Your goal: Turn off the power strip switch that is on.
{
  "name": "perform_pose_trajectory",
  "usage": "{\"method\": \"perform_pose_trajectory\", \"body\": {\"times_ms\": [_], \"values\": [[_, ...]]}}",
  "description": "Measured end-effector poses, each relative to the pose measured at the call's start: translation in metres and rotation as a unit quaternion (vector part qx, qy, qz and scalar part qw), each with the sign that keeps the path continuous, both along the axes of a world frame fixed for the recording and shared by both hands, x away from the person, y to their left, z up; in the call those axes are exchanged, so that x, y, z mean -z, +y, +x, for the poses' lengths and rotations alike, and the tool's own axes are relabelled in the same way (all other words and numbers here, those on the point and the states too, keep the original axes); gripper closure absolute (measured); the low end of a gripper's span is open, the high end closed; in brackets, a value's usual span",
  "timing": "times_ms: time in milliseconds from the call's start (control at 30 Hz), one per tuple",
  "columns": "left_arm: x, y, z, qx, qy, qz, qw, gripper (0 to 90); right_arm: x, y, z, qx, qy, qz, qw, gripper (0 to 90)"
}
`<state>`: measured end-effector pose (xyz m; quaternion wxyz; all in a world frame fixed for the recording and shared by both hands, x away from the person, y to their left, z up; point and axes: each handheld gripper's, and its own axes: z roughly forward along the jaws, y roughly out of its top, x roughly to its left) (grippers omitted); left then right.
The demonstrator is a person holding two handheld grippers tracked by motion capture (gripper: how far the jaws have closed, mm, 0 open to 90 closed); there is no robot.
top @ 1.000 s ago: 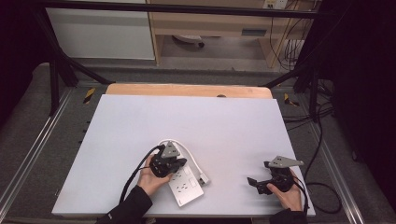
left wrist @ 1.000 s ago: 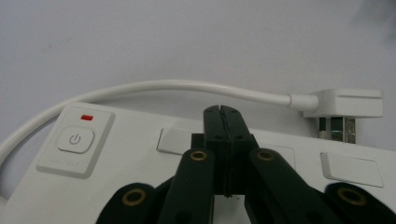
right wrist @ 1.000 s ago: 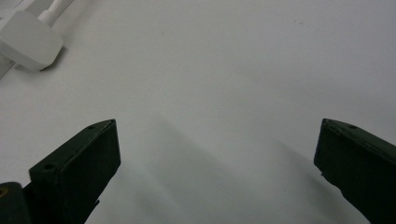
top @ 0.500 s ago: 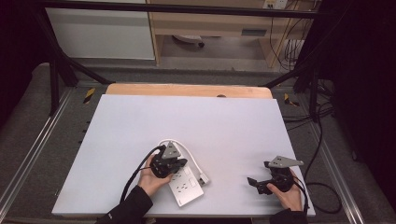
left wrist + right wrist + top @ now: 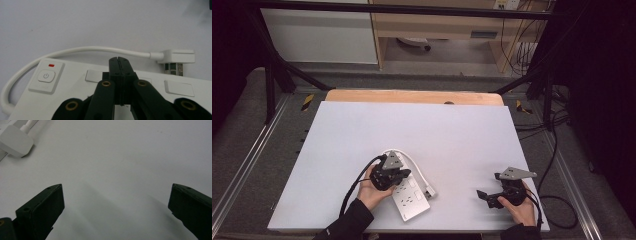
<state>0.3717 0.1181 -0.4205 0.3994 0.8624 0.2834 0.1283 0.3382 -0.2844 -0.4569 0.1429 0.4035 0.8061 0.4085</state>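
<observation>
With its jaws pressed together over the white power strip [image 5: 75,92] near the front edge of the worktop [image 5: 362,130], the left hand-held gripper [image 5: 118,60] should press straight down, while the right hand-held gripper [image 5: 116,202], spread wide, waits near the front right corner.

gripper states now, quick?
Left gripper: shut, holding nothing, over the power strip.
Right gripper: open, holding nothing, above the table.

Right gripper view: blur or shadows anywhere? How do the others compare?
Right gripper view: the black tongs are soft, with a faint shadow on the white table. Left gripper view: white plastic power strip sharp, evenly lit. High view: table bright, surroundings dark.
</observation>
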Motion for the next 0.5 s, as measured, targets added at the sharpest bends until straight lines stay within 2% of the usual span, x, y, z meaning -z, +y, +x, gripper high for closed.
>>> {"method": "perform_pose_trajectory", "body": {"times_ms": [333, 500], "values": [[-0.01, 0.017, -0.001, -0.009, -0.001, -0.002, 1.0, 89.3, 0.0, 0.0, 0.0, -0.001, -0.002, -0.001, 1.0, 1.1], [-0.012, 0.025, -0.003, -0.009, 0.0, 0.001, 1.0, 83.2, 0.0, 0.001, 0.0, -0.001, -0.001, -0.003, 1.0, 1.1]]}}
